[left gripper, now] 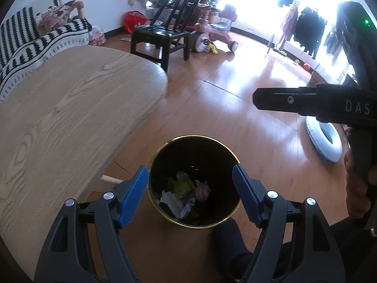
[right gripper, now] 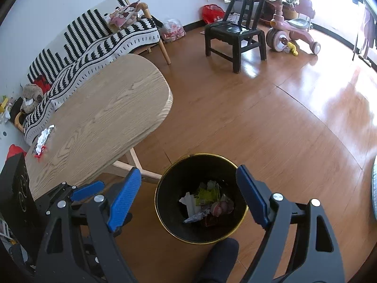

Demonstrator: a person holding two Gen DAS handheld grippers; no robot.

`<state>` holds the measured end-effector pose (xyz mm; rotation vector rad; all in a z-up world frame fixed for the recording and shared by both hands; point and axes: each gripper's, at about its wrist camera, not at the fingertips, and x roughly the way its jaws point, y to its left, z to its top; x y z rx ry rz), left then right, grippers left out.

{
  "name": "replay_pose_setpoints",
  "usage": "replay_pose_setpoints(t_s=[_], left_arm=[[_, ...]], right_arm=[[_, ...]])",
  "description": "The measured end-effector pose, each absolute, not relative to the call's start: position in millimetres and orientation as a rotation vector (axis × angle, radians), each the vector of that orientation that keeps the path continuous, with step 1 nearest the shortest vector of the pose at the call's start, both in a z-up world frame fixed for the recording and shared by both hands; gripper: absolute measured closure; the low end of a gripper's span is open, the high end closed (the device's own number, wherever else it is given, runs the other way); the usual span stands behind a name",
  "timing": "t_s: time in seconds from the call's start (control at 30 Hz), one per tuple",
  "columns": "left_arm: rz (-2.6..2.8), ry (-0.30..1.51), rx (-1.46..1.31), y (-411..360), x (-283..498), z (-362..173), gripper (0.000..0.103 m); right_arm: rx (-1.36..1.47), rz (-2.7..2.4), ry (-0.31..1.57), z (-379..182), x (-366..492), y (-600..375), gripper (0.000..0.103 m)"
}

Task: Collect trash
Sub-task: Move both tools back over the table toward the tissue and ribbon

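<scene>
You held both grippers over the black bin [left gripper: 194, 181]: left gripper [left gripper: 190, 194] and right gripper [right gripper: 188, 197] gaped wide, empty. The trash [right gripper: 207, 204] lay inside the bin; one wrapper [right gripper: 43, 140] sat on the table [right gripper: 106, 108] beside it.

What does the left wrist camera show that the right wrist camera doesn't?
Only the left wrist view shows a white inflatable ring on the floor. Only the right wrist view shows crumpled white and red wrappers on the oval wooden table. Both show the black gold-rimmed trash bin holding trash, between open jaws.
</scene>
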<state>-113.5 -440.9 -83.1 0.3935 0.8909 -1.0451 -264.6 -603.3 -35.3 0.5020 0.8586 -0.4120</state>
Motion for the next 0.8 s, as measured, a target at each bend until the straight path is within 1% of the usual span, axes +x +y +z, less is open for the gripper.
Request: replay_pose_setpoints(t_s=[0.03, 0.07, 0.1, 0.2, 0.27, 0.5, 0.8], left_arm=[[-1.032, 0.886, 0.391, -436.6, -109.6, -80.7, 0.027], [-1.02, 0.88, 0.389, -433.7, -108.0, -78.6, 0.02], [-1.0, 0.867, 0.384, -426.7, -102.4, -74.7, 0.016], [-0.932, 0.844, 0.366, -400.6, -81.1, -63.0, 0.012], [-0.872, 0.839, 0.338, -372.8, -60.8, -54.1, 0.011], [-0.613, 0.826, 0.289, -268.2, 14.5, -28.0, 0.01], [-0.336, 0.824, 0.235, -121.6, 99.5, -31.7, 0.01]], right_arm=[[0.494, -0.413, 0.857, -33.4, -260.8, -600.8, 0.017], [0.486, -0.413, 0.857, -31.7, -256.4, -598.4, 0.016], [0.479, -0.406, 0.854, -28.6, -249.4, -594.3, 0.015], [0.461, -0.367, 0.838, -18.9, -227.5, -577.7, 0.012], [0.433, -0.349, 0.835, -12.3, -210.6, -563.9, 0.009], [0.33, -0.201, 0.845, -0.1, -129.9, -482.0, 0.009], [0.239, -0.003, 0.856, -1.2, -24.6, -366.6, 0.009]])
